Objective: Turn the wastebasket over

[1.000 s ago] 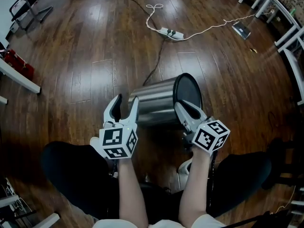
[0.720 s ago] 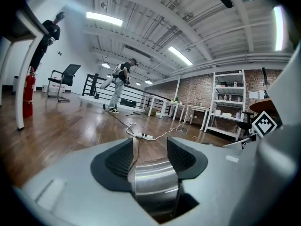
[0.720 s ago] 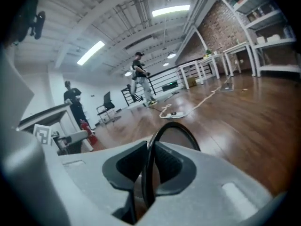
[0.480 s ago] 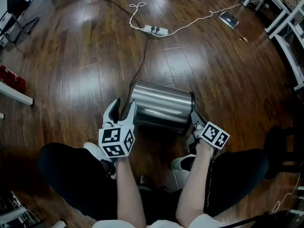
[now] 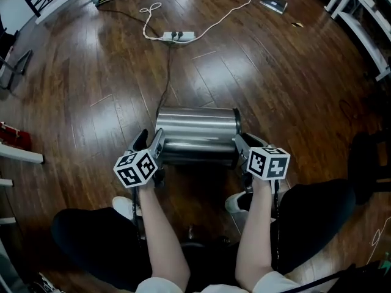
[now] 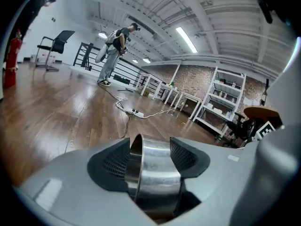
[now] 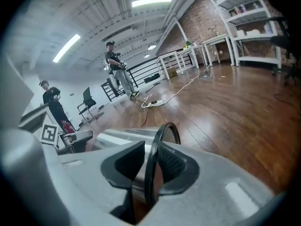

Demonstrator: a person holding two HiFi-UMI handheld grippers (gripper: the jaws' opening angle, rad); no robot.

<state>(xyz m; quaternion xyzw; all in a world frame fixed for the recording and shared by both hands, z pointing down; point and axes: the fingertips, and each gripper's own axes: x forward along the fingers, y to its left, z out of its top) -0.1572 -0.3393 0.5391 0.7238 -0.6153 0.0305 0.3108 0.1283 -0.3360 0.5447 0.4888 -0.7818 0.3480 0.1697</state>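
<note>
The steel wastebasket (image 5: 195, 133) lies on its side across the wooden floor, its black-rimmed mouth to the right. My left gripper (image 5: 151, 140) is at its left end. In the left gripper view the basket's bottom edge (image 6: 153, 173) sits between the jaws of that gripper (image 6: 150, 157), which are opening. My right gripper (image 5: 239, 144) is at the mouth end. In the right gripper view the black rim (image 7: 157, 149) stands between the jaws of that gripper (image 7: 151, 166), against the right pad and with a gap to the left one. These jaws are opening too.
A power strip (image 5: 172, 36) with a white cable lies farther out, and a black cord runs from it toward the basket. The person's legs and a shoe (image 5: 125, 207) are just behind the basket. White shelving (image 5: 366, 11) stands at the right. Two people (image 7: 117, 74) stand far off.
The basket has gone from tilted, mouth showing, to flat on its side. Both grippers came down with it. The left one, beside the basket before, now straddles its bottom edge.
</note>
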